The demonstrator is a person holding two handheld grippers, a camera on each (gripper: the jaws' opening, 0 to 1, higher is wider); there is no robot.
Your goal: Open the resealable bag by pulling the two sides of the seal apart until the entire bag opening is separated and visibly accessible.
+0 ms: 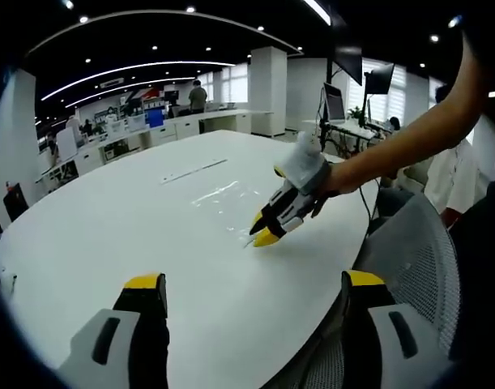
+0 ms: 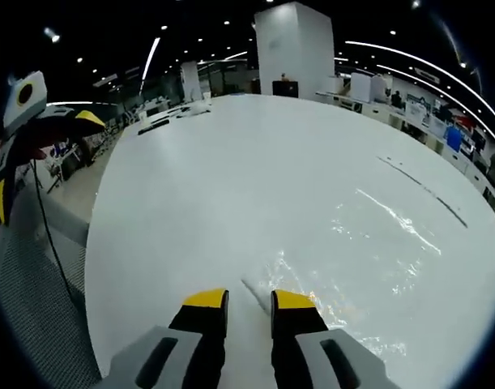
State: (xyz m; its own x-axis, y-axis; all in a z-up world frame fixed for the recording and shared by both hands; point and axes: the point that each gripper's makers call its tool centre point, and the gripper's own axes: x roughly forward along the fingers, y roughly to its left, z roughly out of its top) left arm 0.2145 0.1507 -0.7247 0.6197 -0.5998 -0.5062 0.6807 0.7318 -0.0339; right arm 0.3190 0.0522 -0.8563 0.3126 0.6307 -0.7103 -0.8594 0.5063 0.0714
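Note:
A clear resealable bag (image 1: 224, 197) lies flat on the white round table (image 1: 109, 235), hard to see but for its glints. In the right gripper view the bag (image 2: 377, 243) spreads ahead and to the right, and one corner of it reaches into the gap between my right gripper's (image 2: 249, 299) yellow-tipped jaws. These jaws stand a little apart, low over the table. From the left gripper view, the right gripper (image 1: 263, 230) touches down at the bag's near edge. My left gripper (image 1: 255, 280) hangs wide open at the table's near rim, well short of the bag.
A grey mesh chair (image 1: 413, 243) stands at the table's right edge, with a person (image 1: 445, 174) seated behind it. A thin dark strip (image 1: 194, 170) lies on the table beyond the bag. Desks and monitors (image 1: 334, 101) fill the background.

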